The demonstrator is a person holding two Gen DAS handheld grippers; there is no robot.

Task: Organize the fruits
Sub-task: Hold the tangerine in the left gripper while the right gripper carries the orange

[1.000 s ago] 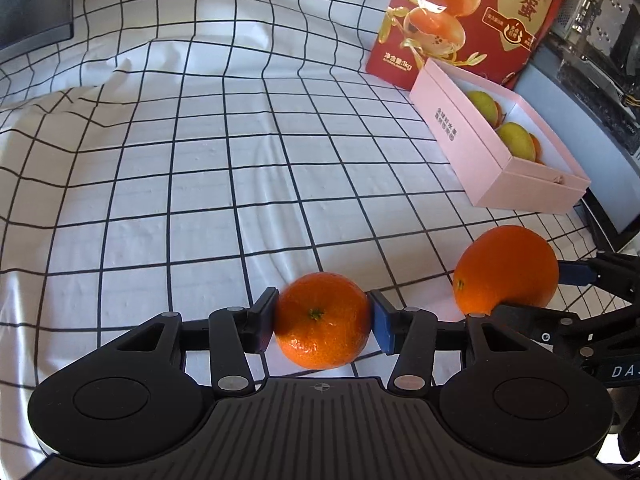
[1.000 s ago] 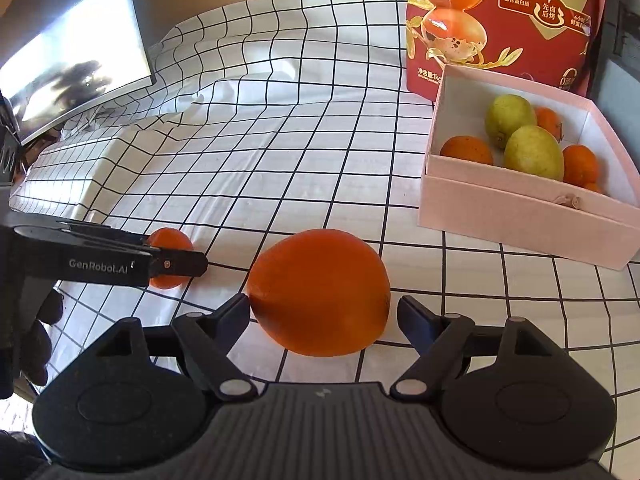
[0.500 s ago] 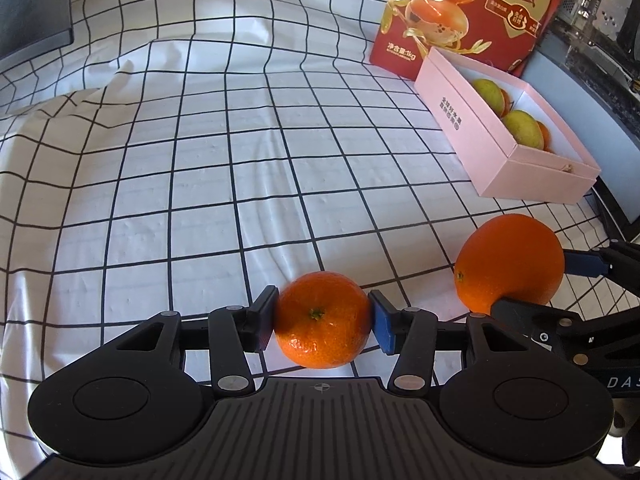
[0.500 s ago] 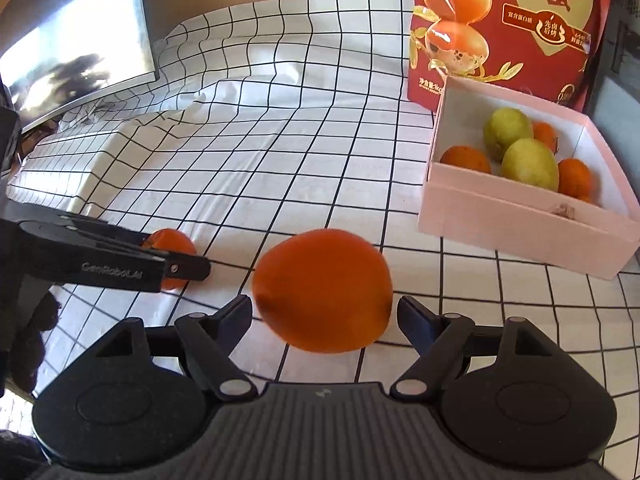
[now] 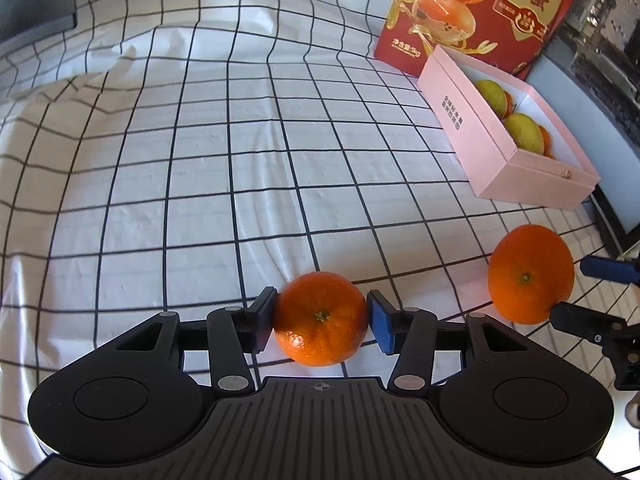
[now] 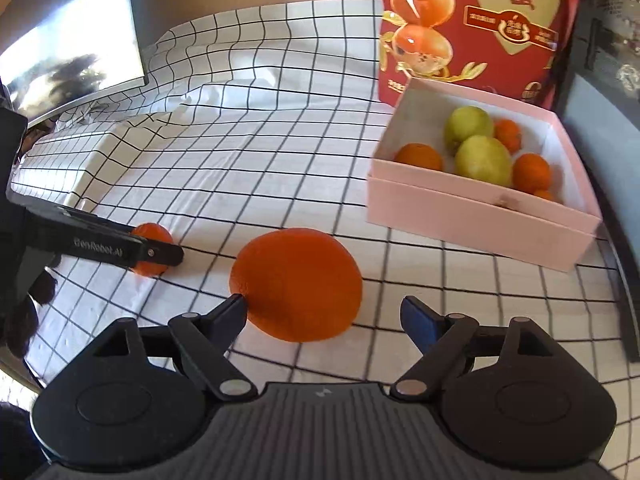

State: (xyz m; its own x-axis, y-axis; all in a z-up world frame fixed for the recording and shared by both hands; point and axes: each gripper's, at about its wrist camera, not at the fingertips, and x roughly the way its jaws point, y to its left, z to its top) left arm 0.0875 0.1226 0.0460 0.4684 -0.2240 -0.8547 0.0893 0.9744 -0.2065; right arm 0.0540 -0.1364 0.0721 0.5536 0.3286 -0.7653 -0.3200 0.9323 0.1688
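Observation:
My left gripper (image 5: 320, 318) is shut on a small mandarin (image 5: 320, 318), just above the checked cloth. My right gripper (image 6: 324, 314) is open around a large orange (image 6: 296, 284); its left finger touches the fruit, and its right finger stands apart from it. The large orange (image 5: 530, 274) also shows at the right of the left wrist view. The left gripper's mandarin (image 6: 152, 236) shows at the left of the right wrist view. A pink box (image 6: 472, 220) holds two green fruits (image 6: 482, 160) and several small oranges (image 6: 418, 156); it stands at the far right.
A red printed bag (image 6: 472, 28) stands upright behind the pink box (image 5: 496, 148). A dark monitor (image 6: 68, 48) stands at the far left. The white checked cloth (image 5: 240, 160) covers the table with a fold at the far left. A dark screen edge (image 5: 616, 184) lies right of the box.
Both grippers have lifted and moved toward the pink box with their fruits. The large orange now sits against the right gripper's left finger, with a gap at the right finger.

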